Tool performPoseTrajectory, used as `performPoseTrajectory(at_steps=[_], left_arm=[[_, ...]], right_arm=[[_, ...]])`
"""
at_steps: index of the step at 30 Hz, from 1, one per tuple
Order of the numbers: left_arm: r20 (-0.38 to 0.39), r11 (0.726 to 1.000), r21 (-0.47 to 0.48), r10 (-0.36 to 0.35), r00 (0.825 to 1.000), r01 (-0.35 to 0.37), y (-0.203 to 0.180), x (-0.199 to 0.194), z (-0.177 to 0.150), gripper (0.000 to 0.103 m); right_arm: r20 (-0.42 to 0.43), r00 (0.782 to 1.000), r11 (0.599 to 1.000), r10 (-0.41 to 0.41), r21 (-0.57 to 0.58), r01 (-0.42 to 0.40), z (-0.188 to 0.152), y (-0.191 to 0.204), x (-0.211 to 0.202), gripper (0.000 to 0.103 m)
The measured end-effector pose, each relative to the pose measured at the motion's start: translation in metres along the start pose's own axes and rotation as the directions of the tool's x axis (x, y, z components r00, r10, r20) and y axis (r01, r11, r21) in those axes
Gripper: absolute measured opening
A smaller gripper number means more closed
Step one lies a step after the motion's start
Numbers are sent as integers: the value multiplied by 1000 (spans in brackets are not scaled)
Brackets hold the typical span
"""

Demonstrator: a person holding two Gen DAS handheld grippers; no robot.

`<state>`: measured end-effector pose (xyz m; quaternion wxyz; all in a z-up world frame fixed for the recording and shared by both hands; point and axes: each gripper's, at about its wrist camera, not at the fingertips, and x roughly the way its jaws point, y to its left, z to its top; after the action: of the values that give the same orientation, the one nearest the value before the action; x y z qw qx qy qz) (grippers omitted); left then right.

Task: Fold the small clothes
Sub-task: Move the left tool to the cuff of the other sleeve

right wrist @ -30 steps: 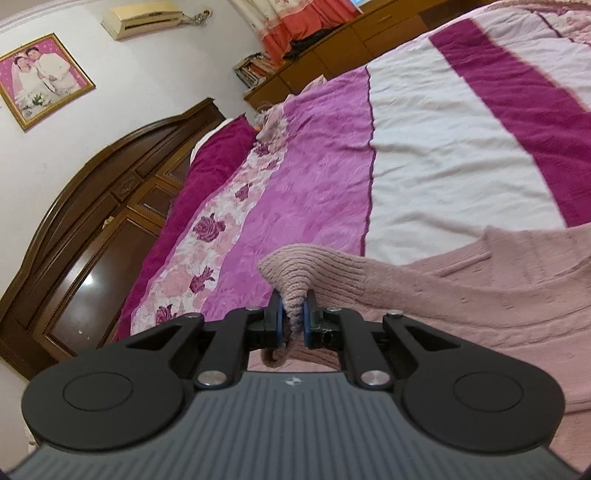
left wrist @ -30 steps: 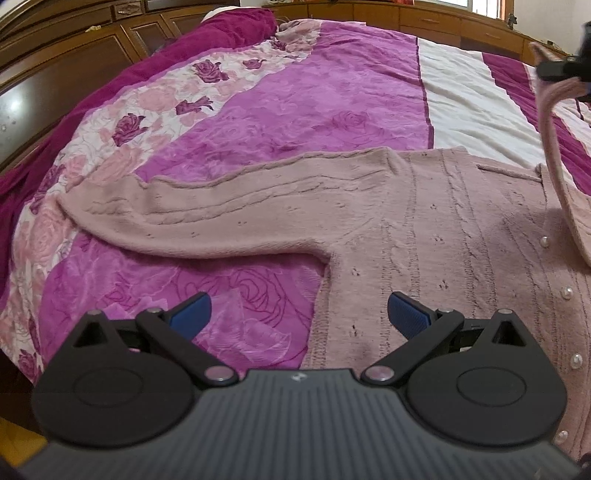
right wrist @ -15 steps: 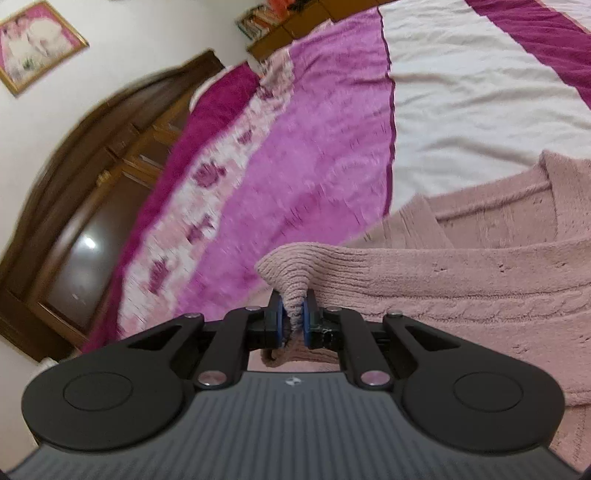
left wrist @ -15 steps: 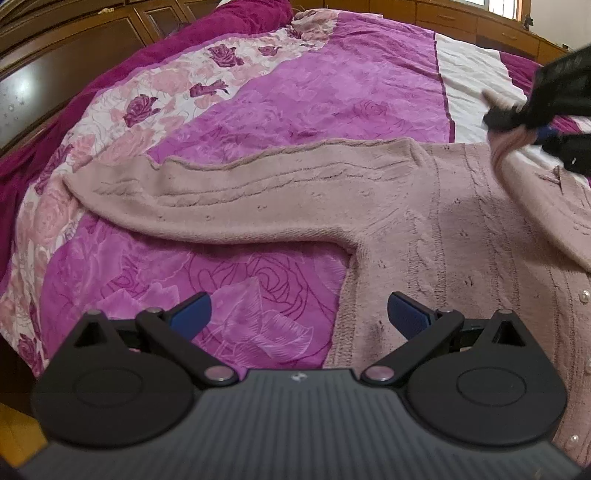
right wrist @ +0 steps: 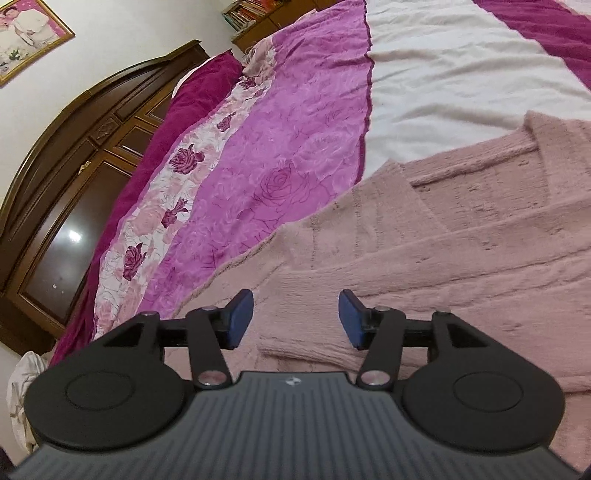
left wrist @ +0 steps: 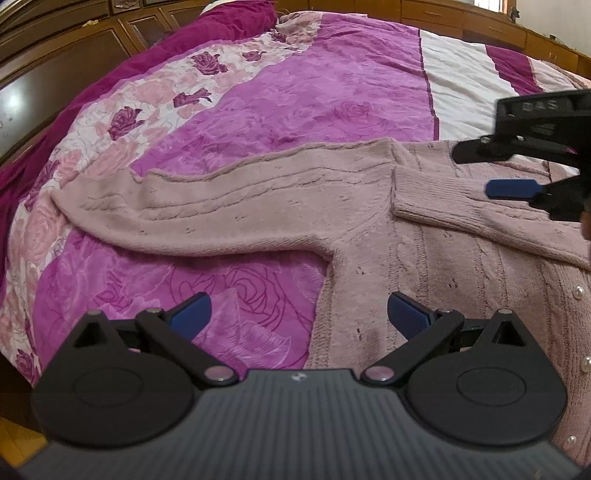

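Observation:
A dusty pink knitted cardigan [left wrist: 424, 258] with pearl buttons lies flat on the bed. Its one sleeve [left wrist: 229, 210] stretches out to the left over the purple blanket. The other sleeve [left wrist: 454, 206] lies folded across the chest, cuff end toward the left. My right gripper [right wrist: 295, 314] hovers just over that cuff [right wrist: 306, 328]; its jaws are opening and the pads no longer touch the knit. In the left wrist view the right gripper [left wrist: 491, 173] comes in from the right edge. My left gripper [left wrist: 297, 314] stands open above the cardigan's side seam, holding nothing.
The bed carries a purple rose-patterned blanket [left wrist: 295, 103] with white and magenta stripes [right wrist: 443, 74]. A dark wooden headboard [right wrist: 66, 192] runs along the left. Wooden cabinets [left wrist: 461, 18] line the far side. A framed photo [right wrist: 26, 33] hangs on the wall.
The right gripper came down with the sleeve cuff pinched, laid it across the cardigan's chest and let go. The left gripper stayed open and hardly moved.

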<state>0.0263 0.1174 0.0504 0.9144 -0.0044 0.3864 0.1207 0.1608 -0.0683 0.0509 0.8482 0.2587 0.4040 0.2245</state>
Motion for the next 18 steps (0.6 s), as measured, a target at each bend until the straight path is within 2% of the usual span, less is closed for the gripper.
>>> performPoseTrajectory(at_steps=[9, 13, 18], left_arm=[[3, 1000, -1, 16, 1000, -16, 1, 3, 6, 103], [7, 1000, -2, 26, 1000, -26, 2, 3, 7, 103], [0, 1000, -16, 18, 1000, -18, 5, 2, 9, 103]], right_arm=[[33, 995, 996, -90, -3, 90, -11, -38, -58, 65], [60, 975, 976, -216, -22, 217, -20, -49, -87, 67], [78, 960, 961, -270, -43, 273, -30, -60, -113, 72]])
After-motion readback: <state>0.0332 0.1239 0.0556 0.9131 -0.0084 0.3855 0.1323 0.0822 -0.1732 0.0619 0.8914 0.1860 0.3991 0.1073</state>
